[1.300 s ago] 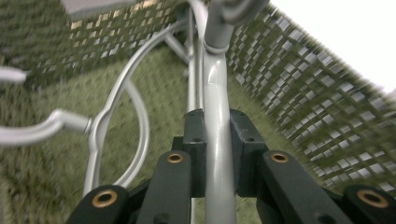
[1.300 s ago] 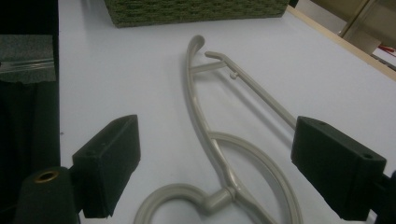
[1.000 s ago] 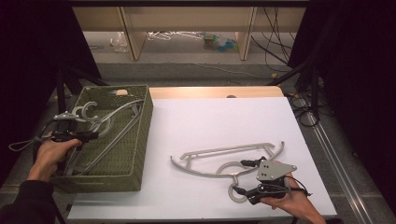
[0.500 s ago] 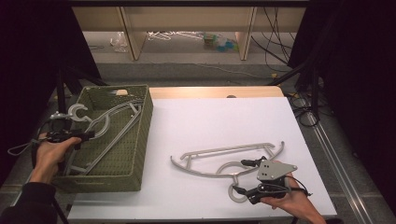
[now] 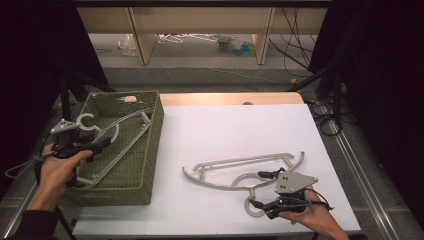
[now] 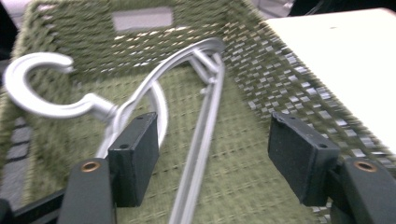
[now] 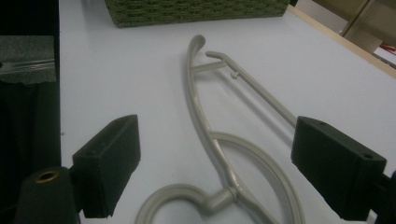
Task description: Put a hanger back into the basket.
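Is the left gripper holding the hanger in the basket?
No, the left gripper stands open, and the hanger lies free in the basket.

Wooden shelving [image 5: 200, 35] behind dark surroundings

The left hand [image 5: 56, 170] holds the left gripper [image 5: 102, 145] level, its jaws just opened wide and gripping nothing. At the near edge, the right hand [image 5: 312, 215] keeps low, the right gripper [image 5: 260, 189] open, jaws spread wide.

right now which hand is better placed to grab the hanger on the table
Right. The right gripper sits open over the beige hanger by its hook, while the left gripper has just been opening, with nothing between its fingers, over the basket.
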